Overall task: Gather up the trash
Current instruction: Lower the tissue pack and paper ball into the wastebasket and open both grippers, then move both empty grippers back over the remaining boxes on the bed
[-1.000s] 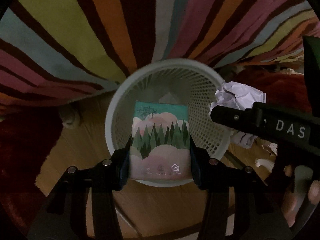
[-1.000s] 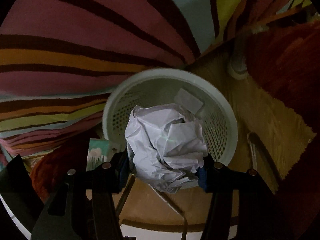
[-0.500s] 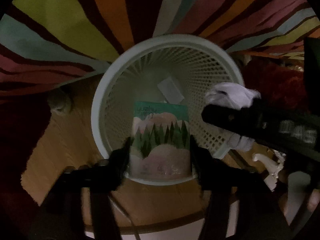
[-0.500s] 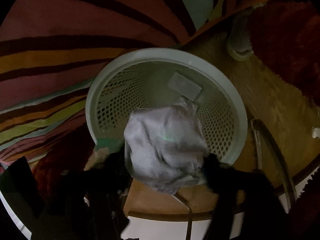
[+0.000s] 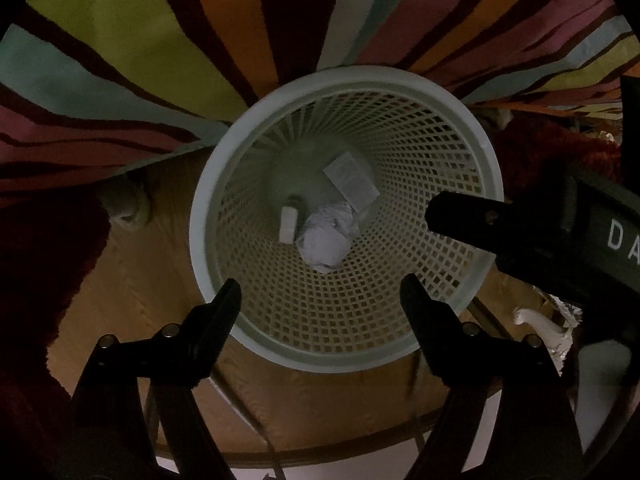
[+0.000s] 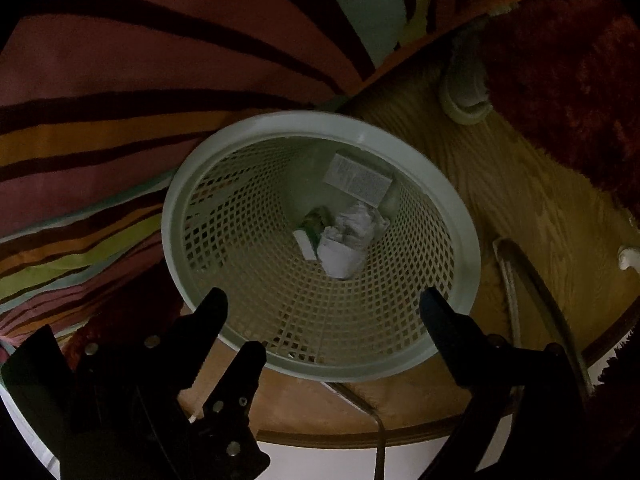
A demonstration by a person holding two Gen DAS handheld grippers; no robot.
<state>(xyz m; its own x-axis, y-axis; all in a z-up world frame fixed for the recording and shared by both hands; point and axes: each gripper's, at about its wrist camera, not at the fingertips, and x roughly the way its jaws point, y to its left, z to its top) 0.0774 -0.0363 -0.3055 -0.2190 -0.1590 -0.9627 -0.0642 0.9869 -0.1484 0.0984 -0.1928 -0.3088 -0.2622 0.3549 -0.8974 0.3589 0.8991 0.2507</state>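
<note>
Left claw hangs over the mesh wastebasket, jaws spread and widening at this moment, with nothing between them. Straight below, on the basket floor, the trash lies together. Going from left to right in the left wrist view: a small carton standing on edge, touching it a crumpled paper ball, and behind that a flat printed card leaning toward the far wall.

Right claw is likewise released, jaws wide, nothing in them, poised above the same basket, whose rim fills its view. From here the carton shows a greenish printed face, the paper ball rests against it, and the card sits beyond.

All three look light. The paper ball should be soft and springy: it would crush under a pinch and hold by friction, so a grip across its middle would do. The carton seems thin card, stiff along its edges but likely to buckle if squeezed on its broad faces; its narrow sides are the better hold. The card is flat and could be hard to lift from a floor or surface, so an exposed edge is the place.

Off to the right of the basket in the left view, pale scraps lie on the wooden floor. What they are is hard to tell in this dim light.
</note>
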